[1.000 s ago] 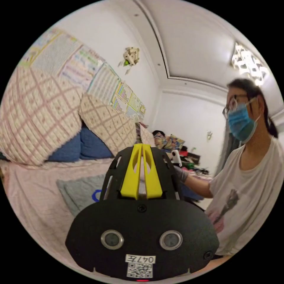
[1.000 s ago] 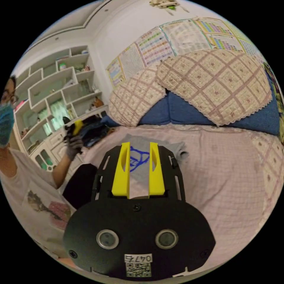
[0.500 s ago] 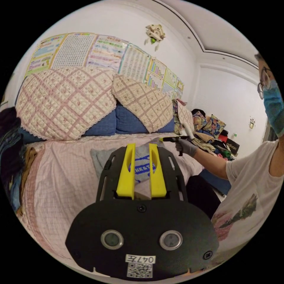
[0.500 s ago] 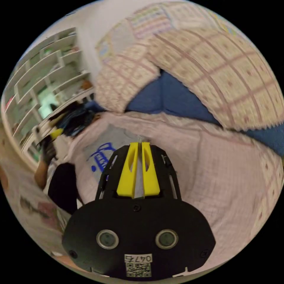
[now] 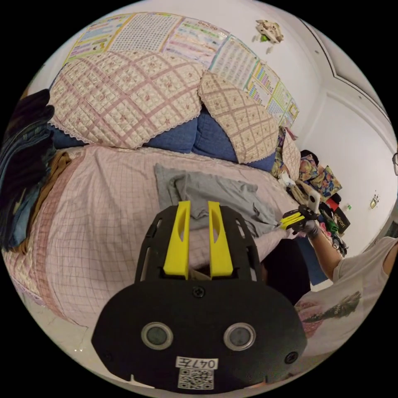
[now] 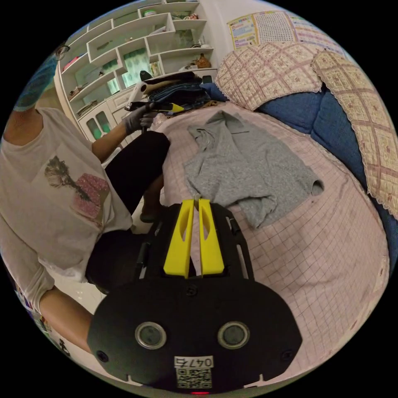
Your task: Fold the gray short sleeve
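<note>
Left gripper view, bed [image 5: 99, 215]: pink checked sheet; far edge hidden behind quilted pillows [image 5: 124, 95].
Gray short sleeve [image 6: 244, 166]: lies rumpled on the sheet, plain side up; one hem corner lifted.
Right gripper [image 6: 195, 202]: jaws clenched on a small bit of the gray hem; cloth barely visible at the tips.
Left gripper [image 5: 195, 205]: jaws released, apart, over the sheet; the shirt's near edge is hidden behind them.
</note>
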